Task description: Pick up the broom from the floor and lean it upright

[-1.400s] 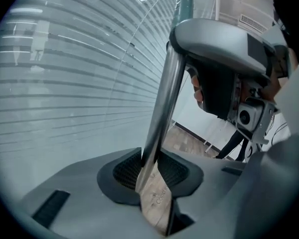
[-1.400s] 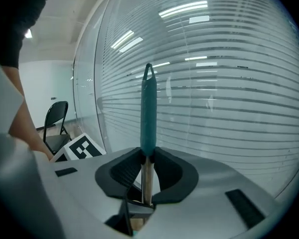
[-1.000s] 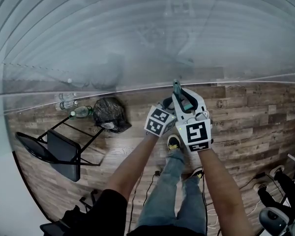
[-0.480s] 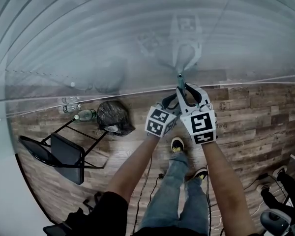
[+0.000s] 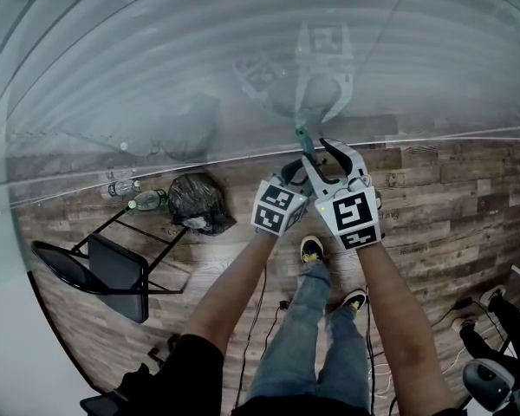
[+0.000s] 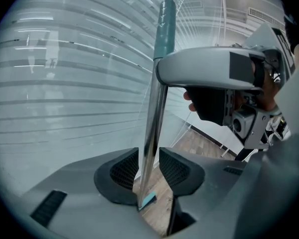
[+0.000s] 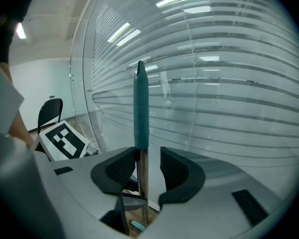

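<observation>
The left gripper (image 6: 148,169) is pinching the upright broom (image 6: 156,108) beside the glass wall (image 6: 65,83), while the right gripper's (image 7: 148,171) jaws, having just been opening, are standing spread around its handle, so the left should be releasing only once the broom is leaning steadily.

The broom (image 7: 141,108) is seen with a teal grip over a silvery shaft. The left gripper (image 6: 149,166) and right gripper (image 7: 149,169) are light grey with black ribbed pads (image 7: 177,173). The floor (image 5: 451,198) is patterned in brown planks; the chair (image 5: 113,271) at 8 o'clock is seemingly black.
</observation>
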Tool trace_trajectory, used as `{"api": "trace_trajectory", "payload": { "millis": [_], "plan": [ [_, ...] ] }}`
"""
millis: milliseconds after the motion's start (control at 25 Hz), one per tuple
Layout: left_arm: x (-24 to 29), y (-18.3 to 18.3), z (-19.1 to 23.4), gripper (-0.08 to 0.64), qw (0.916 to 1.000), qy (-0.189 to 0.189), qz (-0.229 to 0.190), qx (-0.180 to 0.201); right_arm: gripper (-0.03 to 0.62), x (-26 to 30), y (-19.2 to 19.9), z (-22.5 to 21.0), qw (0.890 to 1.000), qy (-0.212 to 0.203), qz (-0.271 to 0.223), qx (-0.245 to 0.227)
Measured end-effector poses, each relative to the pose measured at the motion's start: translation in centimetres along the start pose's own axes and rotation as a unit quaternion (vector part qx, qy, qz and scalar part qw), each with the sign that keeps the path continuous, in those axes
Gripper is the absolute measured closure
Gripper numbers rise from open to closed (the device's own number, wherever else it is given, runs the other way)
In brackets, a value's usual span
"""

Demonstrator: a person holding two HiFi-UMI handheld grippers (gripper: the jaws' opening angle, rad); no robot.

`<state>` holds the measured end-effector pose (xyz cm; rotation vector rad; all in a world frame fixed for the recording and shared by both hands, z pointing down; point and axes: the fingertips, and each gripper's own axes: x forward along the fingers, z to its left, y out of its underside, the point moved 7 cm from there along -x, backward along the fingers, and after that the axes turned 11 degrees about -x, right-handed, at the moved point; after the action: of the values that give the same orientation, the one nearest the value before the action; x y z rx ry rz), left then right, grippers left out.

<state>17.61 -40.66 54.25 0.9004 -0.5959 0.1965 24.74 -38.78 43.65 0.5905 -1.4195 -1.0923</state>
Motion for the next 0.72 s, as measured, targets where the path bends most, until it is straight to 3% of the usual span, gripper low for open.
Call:
{"api": "trace_trajectory", "payload": {
  "millis": [480,560,600,720],
  "plan": [
    [-0.9,0.0,1.5,0.374,0.9987,-0.012,-0.02,-0.045,0.43,-1.3,1.5,0.6,1.0,0.0,0.007,0.01],
    [-0.6,-0.6,1.8,0.391,0.998,-0.017,-0.029,-0.052,0.43,-1.5,1.8,0.6,1.0,-0.001,0.009,0.008],
    [-0.5,-0.9,1.8,0.454,0.9981,-0.021,-0.029,-0.05,0.428,-1.5,1.9,0.6,1.0,-0.002,0.009,0.007],
    [-0.3,-1.2,1.0,0.457,0.9989,-0.017,-0.024,-0.037,0.43,-1.8,1.8,0.8,1.0,-0.005,0.005,0.004]
  ]
}}
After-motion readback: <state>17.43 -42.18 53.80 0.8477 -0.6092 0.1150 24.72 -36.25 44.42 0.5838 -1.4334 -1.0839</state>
